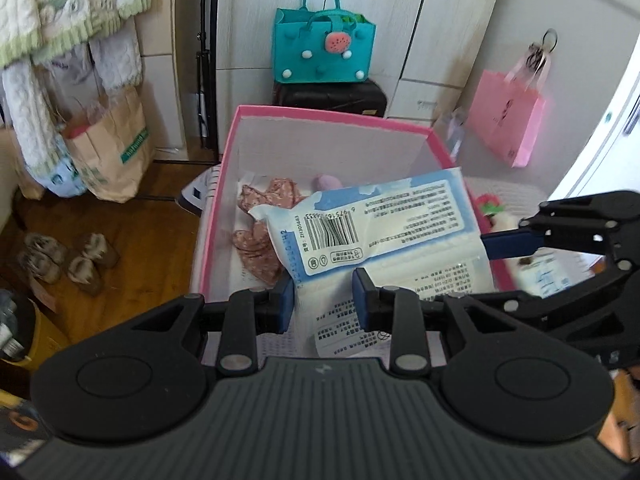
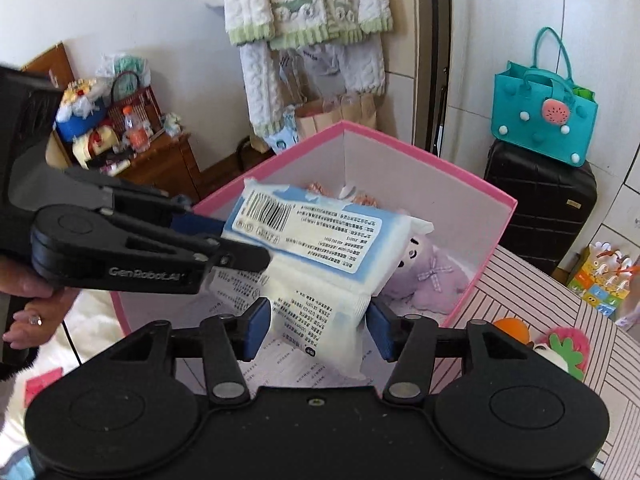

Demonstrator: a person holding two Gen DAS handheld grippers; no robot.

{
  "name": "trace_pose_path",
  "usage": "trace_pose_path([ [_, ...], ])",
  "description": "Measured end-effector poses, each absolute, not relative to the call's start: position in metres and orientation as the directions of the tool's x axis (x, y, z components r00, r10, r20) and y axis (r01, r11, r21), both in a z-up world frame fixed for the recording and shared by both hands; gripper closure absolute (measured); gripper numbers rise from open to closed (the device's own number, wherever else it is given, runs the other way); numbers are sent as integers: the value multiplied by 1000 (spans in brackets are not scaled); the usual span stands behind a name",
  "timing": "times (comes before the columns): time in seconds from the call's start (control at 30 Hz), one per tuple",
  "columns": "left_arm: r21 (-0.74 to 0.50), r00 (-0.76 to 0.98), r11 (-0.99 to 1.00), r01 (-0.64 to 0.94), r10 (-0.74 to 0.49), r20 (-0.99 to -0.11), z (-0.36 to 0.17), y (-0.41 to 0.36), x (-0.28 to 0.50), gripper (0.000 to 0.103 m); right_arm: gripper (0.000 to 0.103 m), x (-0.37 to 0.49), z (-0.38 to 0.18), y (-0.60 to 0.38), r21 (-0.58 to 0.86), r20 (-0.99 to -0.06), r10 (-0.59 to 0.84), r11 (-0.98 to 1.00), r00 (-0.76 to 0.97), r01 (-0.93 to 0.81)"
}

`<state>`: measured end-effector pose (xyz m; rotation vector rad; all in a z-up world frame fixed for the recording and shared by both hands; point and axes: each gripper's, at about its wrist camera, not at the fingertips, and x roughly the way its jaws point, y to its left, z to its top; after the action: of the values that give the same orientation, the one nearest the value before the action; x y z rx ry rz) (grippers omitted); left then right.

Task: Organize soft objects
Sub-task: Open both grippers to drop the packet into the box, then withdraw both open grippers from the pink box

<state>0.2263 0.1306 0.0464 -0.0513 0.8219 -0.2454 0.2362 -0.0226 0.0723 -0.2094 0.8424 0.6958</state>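
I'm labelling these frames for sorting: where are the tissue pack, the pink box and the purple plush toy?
tissue pack (image 1: 384, 220): left wrist view, on its blue printed label.
pink box (image 2: 440, 168): right wrist view, on its far rim.
purple plush toy (image 2: 432, 276): right wrist view, on its body near the bow.

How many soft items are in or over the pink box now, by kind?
Plush toy: 1
Floral fabric pile: 1
Tissue pack, over the box: 1
Total: 3. A printed item under the pack is unclear, not counted.
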Motion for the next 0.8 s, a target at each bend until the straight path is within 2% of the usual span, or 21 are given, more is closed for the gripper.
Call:
trace_pose_path([
  [0.17,17,695,984,179,-114,-710,49,118,223,72,44,234,68,-22,83,-758,457,775,465,-627],
  [0.23,44,713,981,190,-107,-693,51,116,218,70,44,228,70,-25,64,-746,456,774,485,-630],
  [0.33,11,716,982,186,-128,-686,55,121,213,61,44,217,76,-33,57,-727,478,758,494,-649],
  [0.57,-57,681,976,211,-189,-707,72,122,195,61,43,199,96,-59,117,-686,548,732,478,-671],
  [0.8,-50,641,955,294,-235,-731,106,108,162,58,43,169,123,-89,148,-634,603,710,484,-689],
])
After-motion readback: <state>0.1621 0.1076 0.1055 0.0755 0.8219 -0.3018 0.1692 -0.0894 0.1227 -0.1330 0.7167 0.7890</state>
